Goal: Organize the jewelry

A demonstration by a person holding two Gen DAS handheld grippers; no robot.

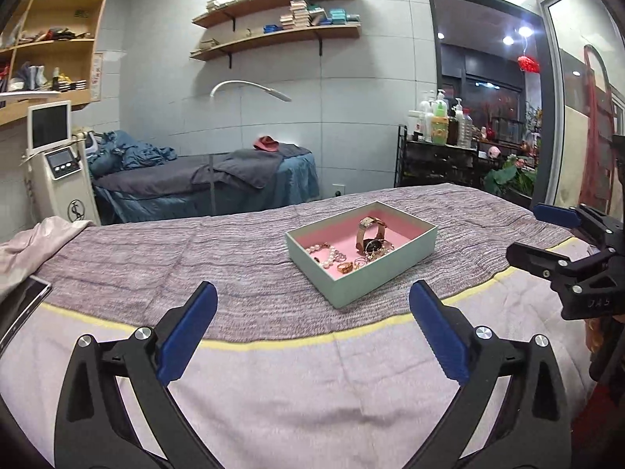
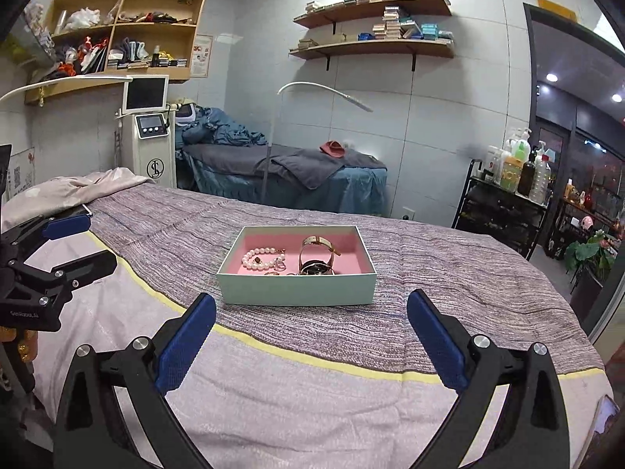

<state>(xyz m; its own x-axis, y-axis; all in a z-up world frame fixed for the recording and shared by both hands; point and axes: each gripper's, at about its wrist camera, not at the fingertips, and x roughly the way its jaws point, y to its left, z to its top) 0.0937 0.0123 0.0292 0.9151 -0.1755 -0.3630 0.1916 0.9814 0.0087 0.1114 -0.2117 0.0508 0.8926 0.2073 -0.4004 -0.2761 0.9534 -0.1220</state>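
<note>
A mint-green box (image 1: 375, 277) (image 2: 351, 289) with a pink lining sits on the striped bedspread, ahead of both grippers. Inside it lie a pearl bracelet (image 1: 326, 252) (image 2: 258, 256), a watch (image 1: 371, 234) (image 2: 316, 254) standing on its strap, and several gold rings (image 1: 347, 265) (image 2: 279, 265). My left gripper (image 1: 312, 289) (image 2: 102, 240) hangs open over the bed short of the box, nothing between its blue pads. My right gripper (image 2: 311, 296) (image 1: 523, 230) is likewise open and empty, to the right of the left one.
A phone or tablet (image 1: 23, 301) (image 2: 605, 418) lies at the bed's edge. A pink cloth (image 1: 31, 242) is bunched at the far left corner. Beyond stand a treatment machine (image 1: 58, 164), a second bed (image 1: 203, 176) and a rack of bottles (image 1: 437, 144).
</note>
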